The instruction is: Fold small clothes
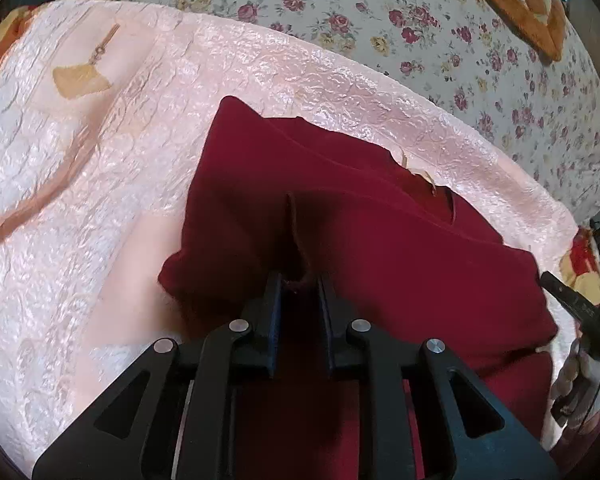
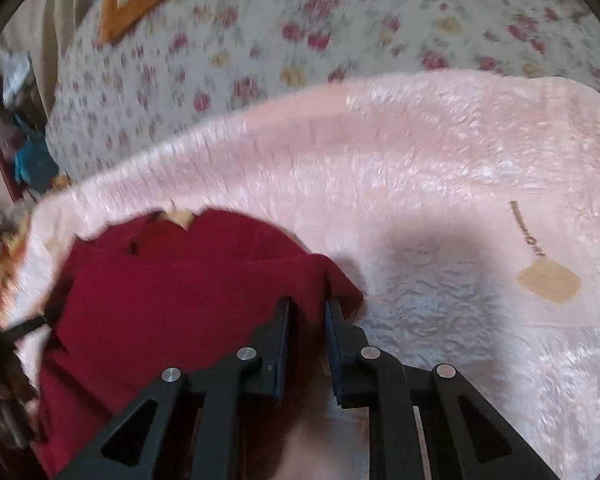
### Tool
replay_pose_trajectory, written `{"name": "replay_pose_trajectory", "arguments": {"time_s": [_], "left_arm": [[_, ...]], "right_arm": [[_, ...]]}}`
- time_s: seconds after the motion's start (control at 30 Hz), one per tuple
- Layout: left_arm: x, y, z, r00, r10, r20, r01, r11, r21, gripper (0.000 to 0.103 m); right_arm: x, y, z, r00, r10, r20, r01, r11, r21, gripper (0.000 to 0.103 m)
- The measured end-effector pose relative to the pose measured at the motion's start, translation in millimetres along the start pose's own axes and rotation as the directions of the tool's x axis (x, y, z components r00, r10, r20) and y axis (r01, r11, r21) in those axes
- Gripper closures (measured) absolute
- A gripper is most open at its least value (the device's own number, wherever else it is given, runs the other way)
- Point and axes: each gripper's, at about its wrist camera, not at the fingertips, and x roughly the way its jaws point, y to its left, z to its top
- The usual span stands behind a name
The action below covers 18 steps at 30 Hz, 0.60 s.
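A small dark red garment (image 1: pixel 380 248) lies on a pale pink quilted blanket (image 1: pixel 100 160). My left gripper (image 1: pixel 299 280) is shut on a pinched ridge of the red fabric at its near edge. In the right wrist view the same garment (image 2: pixel 172 300) lies at lower left, with a tan label at its neckline. My right gripper (image 2: pixel 308 304) is shut on the garment's right-hand corner and holds it lifted a little over the pink blanket (image 2: pixel 440 200). The right view is blurred by motion.
The pink blanket lies on a floral bedspread (image 1: pixel 440 40) with an orange-bordered cushion (image 1: pixel 520 4) at the back. The other gripper's black tip (image 1: pixel 572 300) shows at the right edge. A tan embroidered motif (image 2: pixel 548 280) marks the blanket.
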Motion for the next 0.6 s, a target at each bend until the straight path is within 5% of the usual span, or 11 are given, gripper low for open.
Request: {"name": "replay_pose_trajectory", "arguments": {"time_s": [0.07, 0.13, 0.2, 0.37, 0.5, 0.6], "left_arm": [[-11, 2, -3, 1.0, -0.008, 0.006, 0.008, 1.0, 0.003, 0.087], [-20, 2, -8, 1.0, 0.006, 0.017, -0.007, 1.0, 0.008, 0.074], [-26, 2, -16, 1.0, -0.002, 0.007, 0.002, 1.0, 0.002, 0.066], [-48, 7, -48, 1.0, -0.019, -0.013, 0.019, 1.0, -0.005, 0.066], [-68, 15, -79, 0.999, -0.021, -0.039, 0.022, 1.0, 0.005, 0.061], [-80, 19, -100, 0.998, -0.044, -0.046, 0.044, 0.999, 0.004, 0.06]], "right_arm": [[-17, 0, -5, 0.999, 0.04, 0.006, -0.04, 0.999, 0.012, 0.073], [-28, 13, -14, 0.998, 0.065, -0.007, -0.065, 0.998, -0.016, 0.058], [-32, 24, -23, 0.998, 0.053, -0.037, -0.055, 0.995, -0.082, 0.058], [-5, 37, -46, 0.985, -0.111, -0.13, 0.084, 0.976, -0.201, 0.058], [-39, 30, -49, 0.997, -0.026, -0.079, 0.017, 0.994, -0.112, 0.058], [-71, 29, -63, 0.991, 0.099, -0.088, -0.108, 0.988, -0.114, 0.057]]}}
